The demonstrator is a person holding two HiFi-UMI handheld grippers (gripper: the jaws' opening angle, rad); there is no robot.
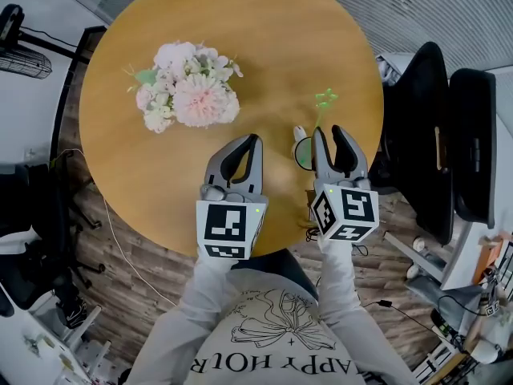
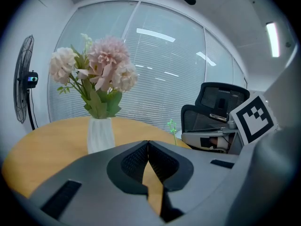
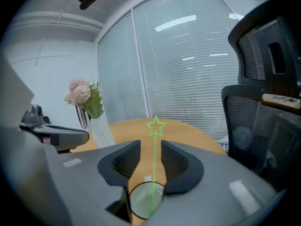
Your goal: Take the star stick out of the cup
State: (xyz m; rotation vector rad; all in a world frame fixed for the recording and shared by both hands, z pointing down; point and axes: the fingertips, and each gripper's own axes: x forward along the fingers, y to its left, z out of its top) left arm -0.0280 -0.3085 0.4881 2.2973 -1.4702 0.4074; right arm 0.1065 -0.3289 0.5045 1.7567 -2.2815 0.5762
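Note:
A thin green star stick point(image 1: 325, 99) stands in a small clear cup point(image 1: 303, 152) near the right front edge of the round wooden table point(image 1: 240, 22). My right gripper point(image 1: 329, 132) hangs just over the cup. In the right gripper view its jaws stand open around the stick point(image 3: 154, 173), with a gap on both sides; the star point(image 3: 155, 125) rises beyond the tips of the right gripper point(image 3: 150, 144) and the cup point(image 3: 146, 200) sits below. My left gripper point(image 1: 254, 139) hovers to the left of the cup, its jaws together with nothing between them, as the left gripper point(image 2: 148, 143) shows in its own view.
A white vase of pink flowers point(image 1: 188, 87) stands on the table's left middle, beyond my left gripper. Black office chairs point(image 1: 437, 135) crowd the table's right side. A floor fan point(image 1: 20, 50) stands at the far left. A cable trails over the wooden floor.

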